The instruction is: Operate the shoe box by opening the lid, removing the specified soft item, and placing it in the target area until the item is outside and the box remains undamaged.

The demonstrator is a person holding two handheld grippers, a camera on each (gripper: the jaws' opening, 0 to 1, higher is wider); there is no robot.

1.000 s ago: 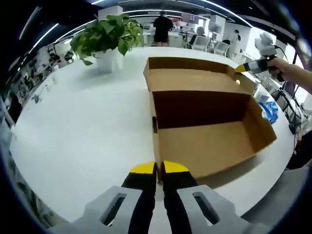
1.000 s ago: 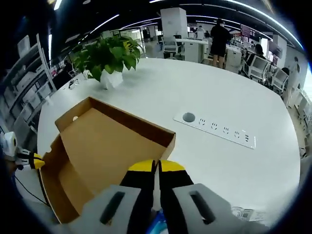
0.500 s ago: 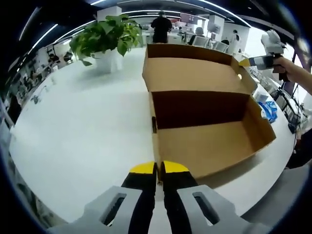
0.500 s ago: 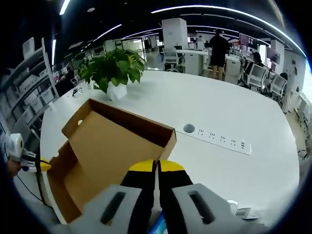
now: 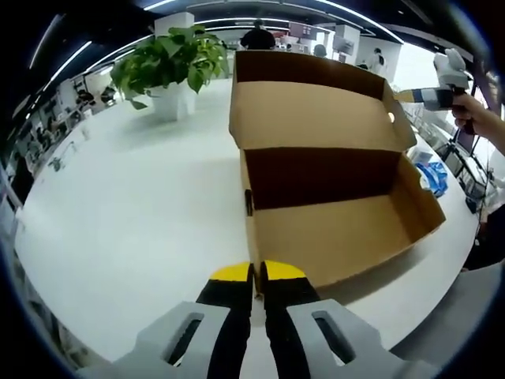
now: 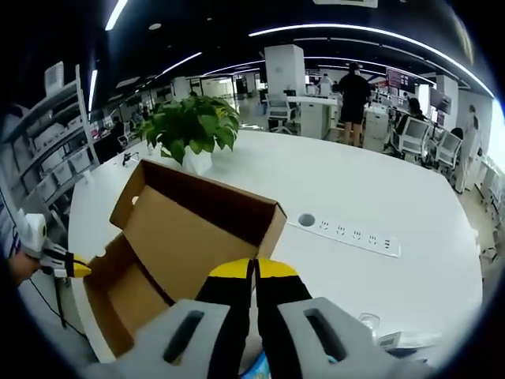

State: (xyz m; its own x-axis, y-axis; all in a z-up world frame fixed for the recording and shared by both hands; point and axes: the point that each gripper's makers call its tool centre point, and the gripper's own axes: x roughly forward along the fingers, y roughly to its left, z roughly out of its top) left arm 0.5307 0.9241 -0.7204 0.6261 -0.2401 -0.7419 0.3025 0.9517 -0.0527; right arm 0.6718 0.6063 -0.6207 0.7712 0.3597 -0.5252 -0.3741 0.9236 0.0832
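A brown cardboard shoe box [image 5: 339,229] stands open on the white table [image 5: 142,205], and its inside looks bare. My left gripper [image 5: 254,272] is shut on the upright edge of the box's near end wall. The lid [image 5: 316,114] is tilted up behind the box. My right gripper [image 6: 252,268] is shut on the lid's side flap [image 6: 272,229], and it appears in the left gripper view at the lid's far right corner [image 5: 400,96], held by a hand. The left gripper [image 6: 79,268] touches the box's end in the right gripper view. A crumpled blue and white thing [image 5: 435,178] lies on the table beyond the box.
A potted green plant [image 5: 170,59] stands at the back left of the table. A socket strip [image 6: 351,233] and a round cable hole [image 6: 306,220] are set into the tabletop. The table's curved edge runs close behind the box. People stand at desks far off.
The lid has swung up higher, and the right gripper has risen with it. The left gripper stays shut on the box's end wall, and the box base has not moved.
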